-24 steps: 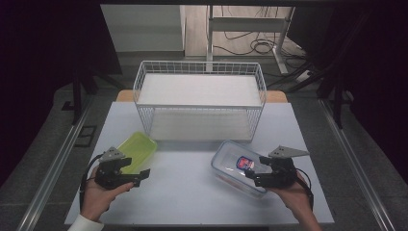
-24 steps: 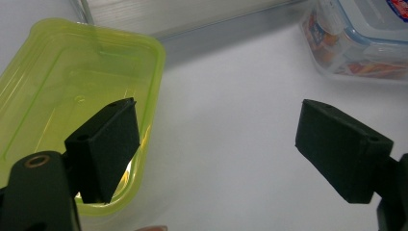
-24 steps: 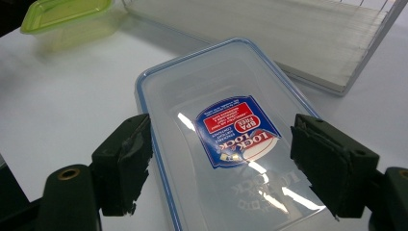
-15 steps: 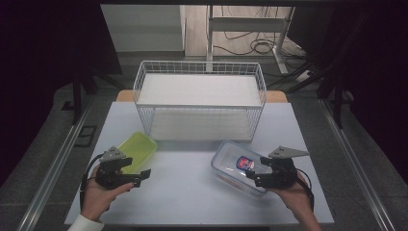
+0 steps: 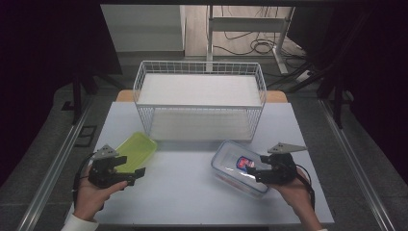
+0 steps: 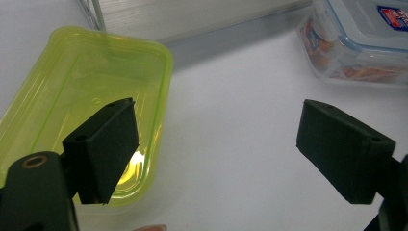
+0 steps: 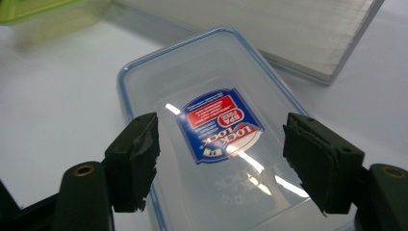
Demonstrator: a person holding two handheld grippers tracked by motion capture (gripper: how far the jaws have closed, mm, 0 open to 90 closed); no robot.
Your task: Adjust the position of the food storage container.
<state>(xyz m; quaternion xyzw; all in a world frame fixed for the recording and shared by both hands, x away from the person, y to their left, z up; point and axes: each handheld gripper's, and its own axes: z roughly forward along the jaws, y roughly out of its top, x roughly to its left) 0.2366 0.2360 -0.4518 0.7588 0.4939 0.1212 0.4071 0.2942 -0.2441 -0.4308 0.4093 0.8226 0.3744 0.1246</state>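
Note:
A lime-green shallow container (image 5: 138,150) lies on the white table (image 5: 183,192) at the left. A clear plastic box with a blue rim and a red-and-blue label (image 5: 239,167) lies at the right. My left gripper (image 5: 136,173) is held just in front of the green container, jaws open and empty. In the left gripper view, one pad (image 6: 108,144) overlaps the green container (image 6: 86,101) and the other stands over bare table. My right gripper (image 5: 258,173) is at the clear box's right end. Its open jaws (image 7: 221,132) stand over the box (image 7: 211,91) without pressing it.
A white wire basket (image 5: 199,103) with a white liner stands at the back middle of the table. A hand holds each gripper near the front edge. Bare table lies between the two containers. Dark floor, cables and desk legs lie beyond the table.

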